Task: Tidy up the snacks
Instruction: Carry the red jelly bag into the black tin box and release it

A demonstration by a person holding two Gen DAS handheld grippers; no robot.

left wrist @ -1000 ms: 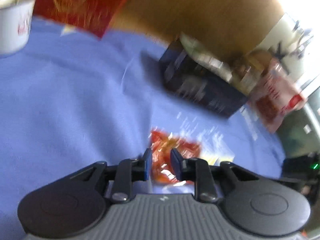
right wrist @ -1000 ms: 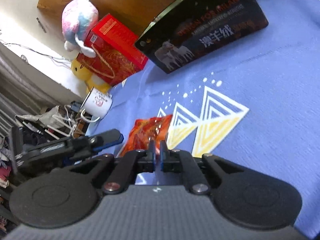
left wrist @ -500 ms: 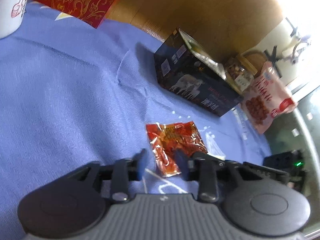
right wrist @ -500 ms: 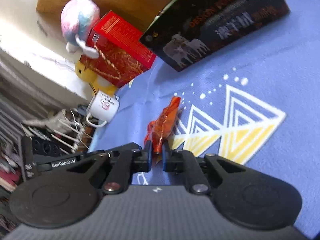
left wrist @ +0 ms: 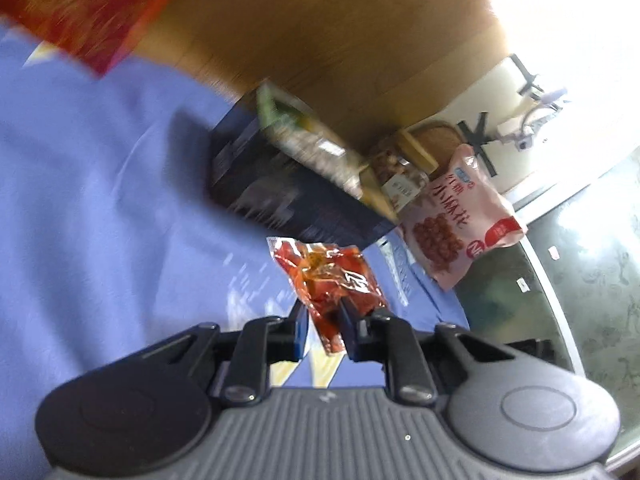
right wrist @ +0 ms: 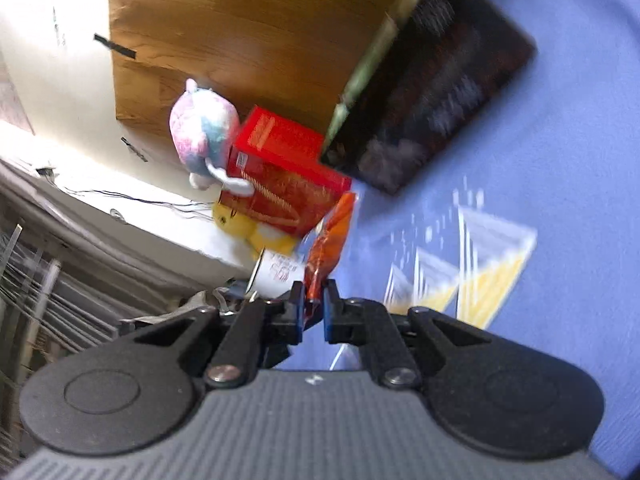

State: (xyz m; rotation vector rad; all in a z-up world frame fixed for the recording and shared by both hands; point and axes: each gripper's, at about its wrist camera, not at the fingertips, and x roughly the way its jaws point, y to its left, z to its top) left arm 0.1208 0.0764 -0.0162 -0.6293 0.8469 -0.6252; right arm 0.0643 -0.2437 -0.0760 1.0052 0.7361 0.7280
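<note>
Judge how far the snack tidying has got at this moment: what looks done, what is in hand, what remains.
Done: nothing clearly sorted; the pink printed snack bag stands beyond the dark cardboard box.
In hand: the left tool and right tool each grip a crinkly red-orange snack packet above the blue cloth.
Left: placing it.

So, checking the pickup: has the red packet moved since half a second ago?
Yes. The red packet has left the cloth, lifted toward the dark box, gripped by both grippers.
</note>
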